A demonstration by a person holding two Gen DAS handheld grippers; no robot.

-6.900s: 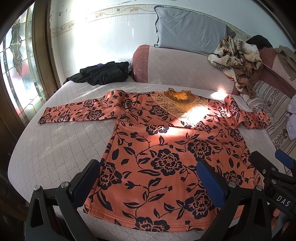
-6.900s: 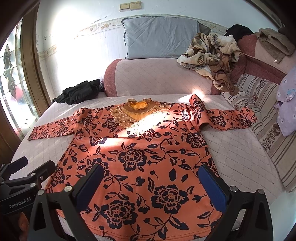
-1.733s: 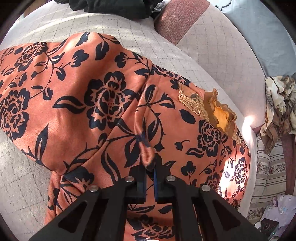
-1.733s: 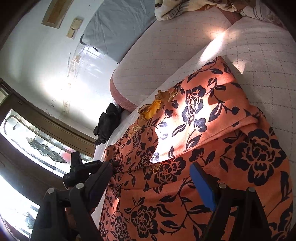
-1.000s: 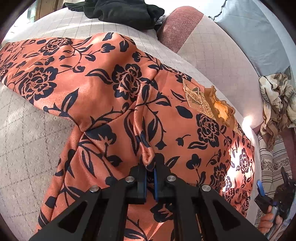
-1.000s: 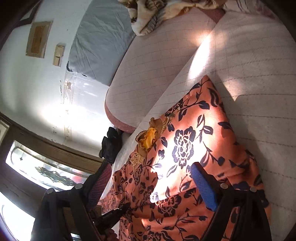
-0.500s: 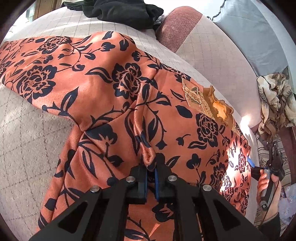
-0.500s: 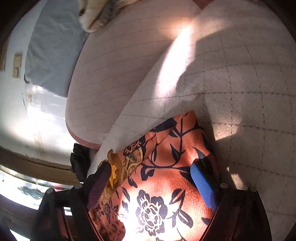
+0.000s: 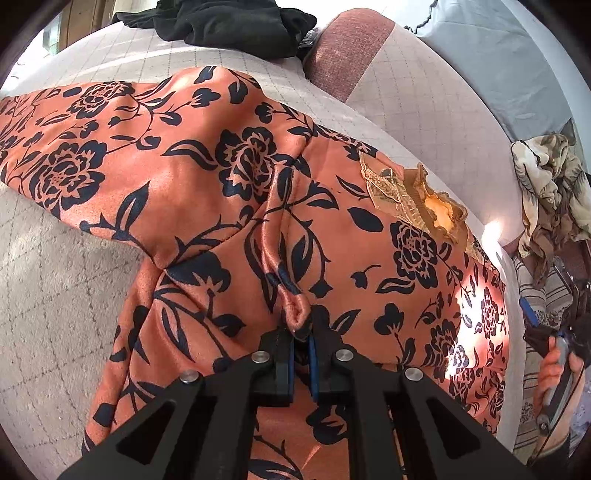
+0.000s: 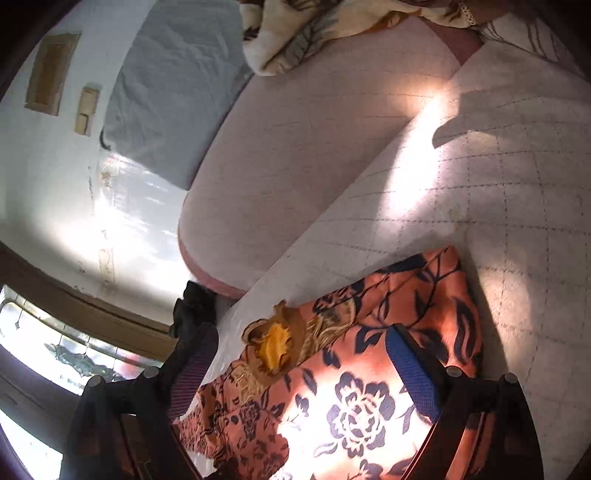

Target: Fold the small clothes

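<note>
An orange top with a dark flower print (image 9: pixel 236 206) lies on the quilted bed, its ruffled yellow collar (image 9: pixel 436 210) toward the bolster. My left gripper (image 9: pixel 301 338) is shut on a pinched ridge of the top's cloth near the left armpit seam. The left sleeve (image 9: pixel 74 147) stretches away to the left. My right gripper (image 10: pixel 299 369) is open above the top's right shoulder (image 10: pixel 424 295), its jaws wide apart and holding nothing. It also shows at the right edge of the left wrist view (image 9: pixel 546 332), held in a hand.
A pink bolster (image 10: pixel 303 147) and a grey pillow (image 10: pixel 173 92) lie behind the top. A black garment (image 9: pixel 229 22) sits at the far left of the bed. A crumpled patterned blanket (image 9: pixel 550 188) lies at the right. A stained-glass window (image 10: pixel 55 354) is on the left.
My right gripper has swung forward and down toward the top's right shoulder, staying open. My left gripper has kept its hold on the pinched cloth and barely moved.
</note>
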